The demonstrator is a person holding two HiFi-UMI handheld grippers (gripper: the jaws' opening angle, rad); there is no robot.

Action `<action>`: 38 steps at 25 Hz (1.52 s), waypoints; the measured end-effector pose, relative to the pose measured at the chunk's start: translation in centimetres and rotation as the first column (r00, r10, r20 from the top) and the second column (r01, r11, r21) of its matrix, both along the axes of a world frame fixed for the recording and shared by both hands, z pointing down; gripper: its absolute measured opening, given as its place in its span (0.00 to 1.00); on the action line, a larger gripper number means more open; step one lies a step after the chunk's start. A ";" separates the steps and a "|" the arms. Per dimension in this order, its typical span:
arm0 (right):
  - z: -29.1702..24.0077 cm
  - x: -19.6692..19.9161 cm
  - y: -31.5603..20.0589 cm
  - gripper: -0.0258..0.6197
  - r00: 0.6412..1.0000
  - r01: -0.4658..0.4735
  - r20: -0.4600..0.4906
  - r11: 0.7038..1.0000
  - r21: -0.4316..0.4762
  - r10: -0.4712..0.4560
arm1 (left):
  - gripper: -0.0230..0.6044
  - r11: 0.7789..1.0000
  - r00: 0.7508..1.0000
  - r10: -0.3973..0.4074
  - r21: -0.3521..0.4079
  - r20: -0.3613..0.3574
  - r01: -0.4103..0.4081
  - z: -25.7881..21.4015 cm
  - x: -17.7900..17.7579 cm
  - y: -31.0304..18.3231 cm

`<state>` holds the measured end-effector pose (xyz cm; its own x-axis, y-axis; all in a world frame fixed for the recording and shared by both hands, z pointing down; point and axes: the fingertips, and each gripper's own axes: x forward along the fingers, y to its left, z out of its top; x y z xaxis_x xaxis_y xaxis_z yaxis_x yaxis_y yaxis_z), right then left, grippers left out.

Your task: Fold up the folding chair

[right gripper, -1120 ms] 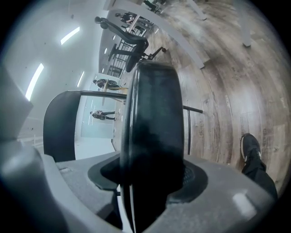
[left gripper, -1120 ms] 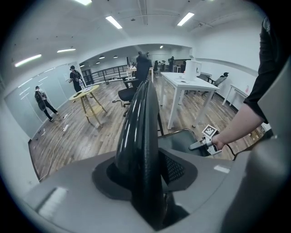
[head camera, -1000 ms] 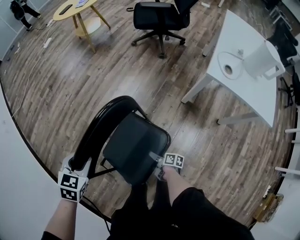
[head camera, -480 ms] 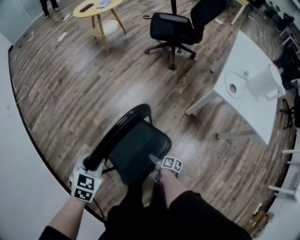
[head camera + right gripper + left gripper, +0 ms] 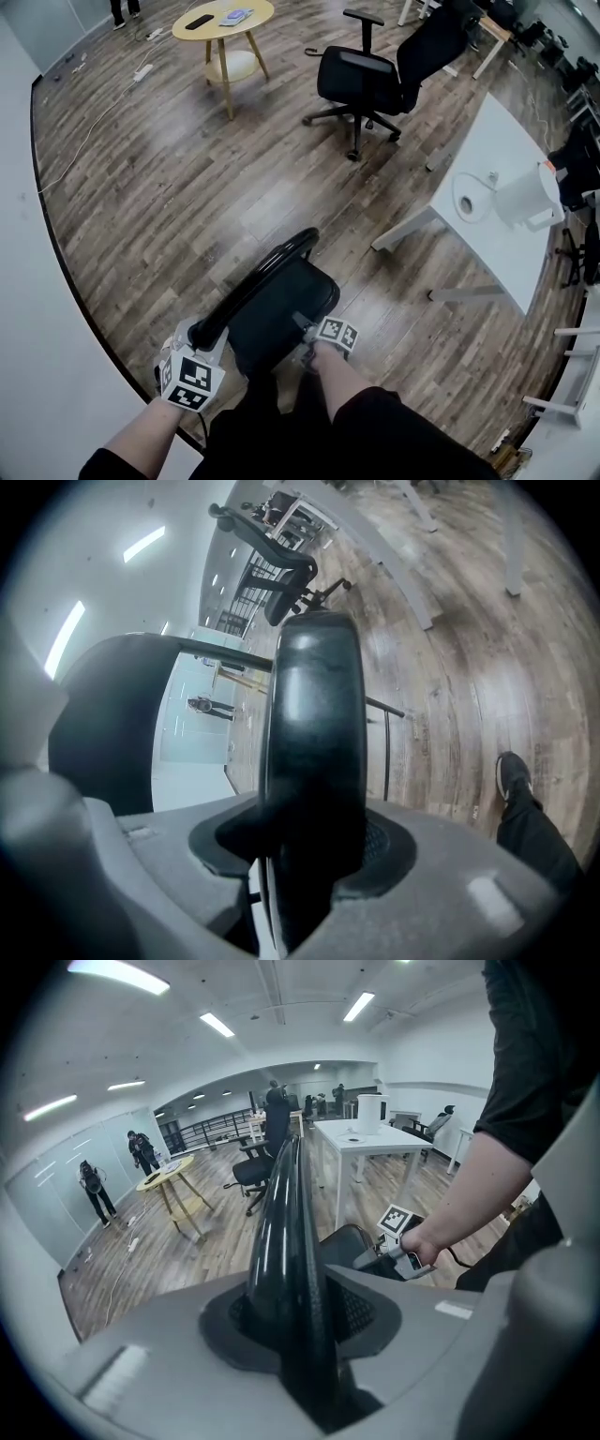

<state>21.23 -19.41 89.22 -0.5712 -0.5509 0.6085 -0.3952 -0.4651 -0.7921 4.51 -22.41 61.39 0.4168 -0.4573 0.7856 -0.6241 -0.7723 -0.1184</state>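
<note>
Showing folding chair [image 5: 281, 305] seat top — head view; shoe [image 5: 514, 778] — right gripper view only.

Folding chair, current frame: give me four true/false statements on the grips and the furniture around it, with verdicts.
1. The left gripper is shut on the backrest frame of the folding chair. True; its jaws have just been closing on it.
2. The right gripper hangs empty. False: it is shut on the seat edge, and its jaws have just been closing there.
3. The round table touches the folding chair. False: it stands far off across the floor.
4. The office chair stands upright. True.
</note>
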 end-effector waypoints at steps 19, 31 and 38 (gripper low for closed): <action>-3.5 -2.7 -4.3 0.31 0.998 -0.006 -0.063 0.999 -0.052 0.003 | 0.19 0.998 0.999 0.034 0.046 0.021 -0.035 -1.1 1.5 1.3; -4.6 -4.7 -6.6 0.29 0.997 -0.014 -0.072 0.999 -0.052 0.010 | 0.19 0.997 0.999 0.041 0.060 0.026 -0.043 -1.2 0.5 0.3; -5.8 -5.8 -8.2 0.28 0.997 -0.020 -0.078 0.998 -0.053 0.016 | 0.18 0.996 0.998 0.052 0.072 0.033 -0.054 -1.7 0.6 0.2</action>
